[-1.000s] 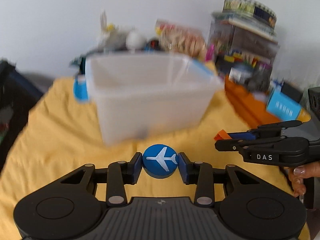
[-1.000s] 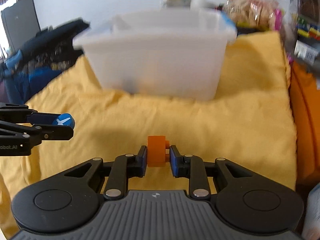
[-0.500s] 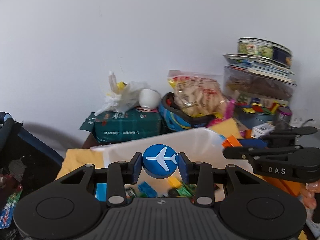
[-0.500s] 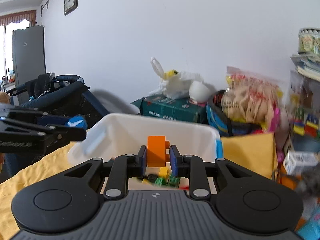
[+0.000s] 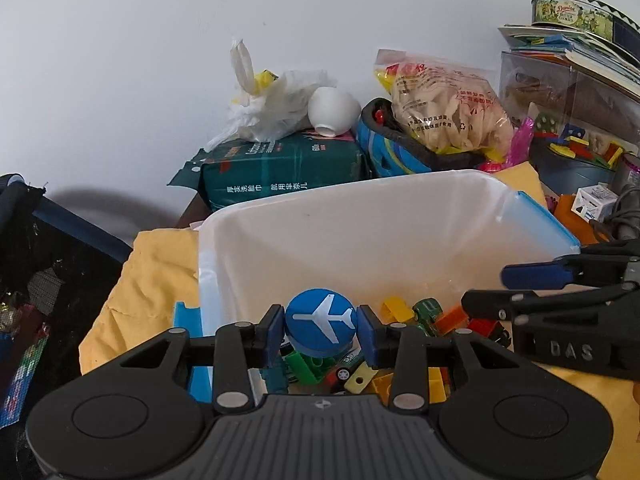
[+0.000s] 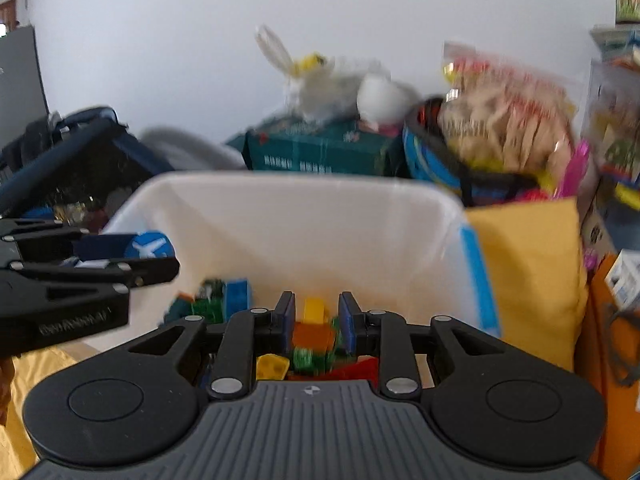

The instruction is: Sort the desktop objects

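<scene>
I've got both grippers over the white bin [image 5: 360, 232], which sits on a yellow cloth [image 5: 148, 280]. The bin floor is covered w/ mixed toy bricks [image 5: 404, 376]: yellow, green, red, orange, blue.

L gripper [image 5: 320, 330]: jaws opening. The blue disc w/ white plane symbol [image 5: 320, 320] is between the pads, above the bricks at the near L side of the bin. A thin gap shows on each side of the disc, so the pads don't look to be pressing it; I read this as released, the disc not gripped. From the R wrist view the same disc [image 6: 150, 245] shows at the L gripper's tip, over the L wall of the bin.

R gripper [image 6: 316, 328]: jaws opening. The orange block [image 6: 314, 336] is in the gap between the pads but clear of both, blurred, just above the brick pile. So it's let go, not clamped. In the L wrist view the R gripper [image 5: 488, 292] comes in from the right over the bin's R side; nothing is visible between its fingers there.

Behind the bin, vs the white wall: a green pack [image 5: 280, 176], a white plastic bag [image 5: 272, 104], a white bowl on its side [image 5: 332, 110], a snack bag [image 5: 444, 108], and clear boxes w/ a round tin on top [image 5: 576, 8] at far R. The R wrist view is motion-blurred; background detail there is unreliable.
</scene>
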`<state>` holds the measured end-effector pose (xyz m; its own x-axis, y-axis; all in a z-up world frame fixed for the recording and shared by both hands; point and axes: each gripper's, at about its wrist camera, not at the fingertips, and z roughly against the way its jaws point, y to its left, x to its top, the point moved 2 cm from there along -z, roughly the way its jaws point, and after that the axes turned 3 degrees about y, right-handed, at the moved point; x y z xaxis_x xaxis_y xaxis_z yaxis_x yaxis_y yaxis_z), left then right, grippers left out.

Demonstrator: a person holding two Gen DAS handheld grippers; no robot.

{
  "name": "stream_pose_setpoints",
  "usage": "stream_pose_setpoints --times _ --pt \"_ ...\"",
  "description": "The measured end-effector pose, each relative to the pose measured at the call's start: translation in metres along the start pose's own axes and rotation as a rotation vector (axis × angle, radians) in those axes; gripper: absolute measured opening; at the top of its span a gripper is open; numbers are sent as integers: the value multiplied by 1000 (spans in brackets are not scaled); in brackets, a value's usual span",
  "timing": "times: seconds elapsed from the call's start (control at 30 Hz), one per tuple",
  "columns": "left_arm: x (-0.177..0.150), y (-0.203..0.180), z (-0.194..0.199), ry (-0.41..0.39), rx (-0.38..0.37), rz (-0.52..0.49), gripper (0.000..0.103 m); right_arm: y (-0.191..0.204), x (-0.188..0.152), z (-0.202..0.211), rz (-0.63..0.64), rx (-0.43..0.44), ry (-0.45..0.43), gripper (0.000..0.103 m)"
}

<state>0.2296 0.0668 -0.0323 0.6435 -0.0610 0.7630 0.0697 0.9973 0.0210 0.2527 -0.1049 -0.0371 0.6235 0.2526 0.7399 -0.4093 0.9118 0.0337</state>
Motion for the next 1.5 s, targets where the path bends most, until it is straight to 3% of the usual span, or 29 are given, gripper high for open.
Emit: stream_pose_setpoints --times 0.07,0.1,0.2,0.3,0.43,0.5,0.57,0.67,0.73,0.77,0.87,0.93,1.27,1.5 --pt "1 -2 9 -26 -19 -7 64 2 -4 -3 10 -3 12 44" --pt "1 -3 16 -47 -20 -15 67 2 -6 1 17 -1 0 49" --pt "2 -7 39 -102 -28 -24 74 3 -7 13 17 -10 -28 49" --pt "2 -12 65 -150 -17 -20 75 0 -7 27 7 0 -58 51" --pt "3 -13 100 -211 11 29 87 -1 -6 46 18 6 -89 57" --pt "5 -17 109 -199 87 5 88 -1 -6 54 29 5 -100 60" --pt "8 -24 119 -214 213 -38 88 -2 -8 61 34 13 -103 62" --pt "4 -36 137 -321 352 -142 88 -6 -15 70 44 21 -100 67" --pt "3 -43 148 -362 387 -182 88 -7 -18 73 47 10 -91 67" --pt "4 -45 151 -350 379 -186 89 -8 -19 75 46 11 -90 67" --pt "16 -47 143 -188 325 -146 90 -8 -19 81 52 29 -96 68" --pt "21 -46 135 -132 274 -107 90 -5 -18 84 72 32 -102 72" --pt "42 -39 108 11 307 -22 90 4 11 69 134 -8 -15 75" --pt "46 -23 85 146 299 81 90 -5 34 54 139 -5 71 83"
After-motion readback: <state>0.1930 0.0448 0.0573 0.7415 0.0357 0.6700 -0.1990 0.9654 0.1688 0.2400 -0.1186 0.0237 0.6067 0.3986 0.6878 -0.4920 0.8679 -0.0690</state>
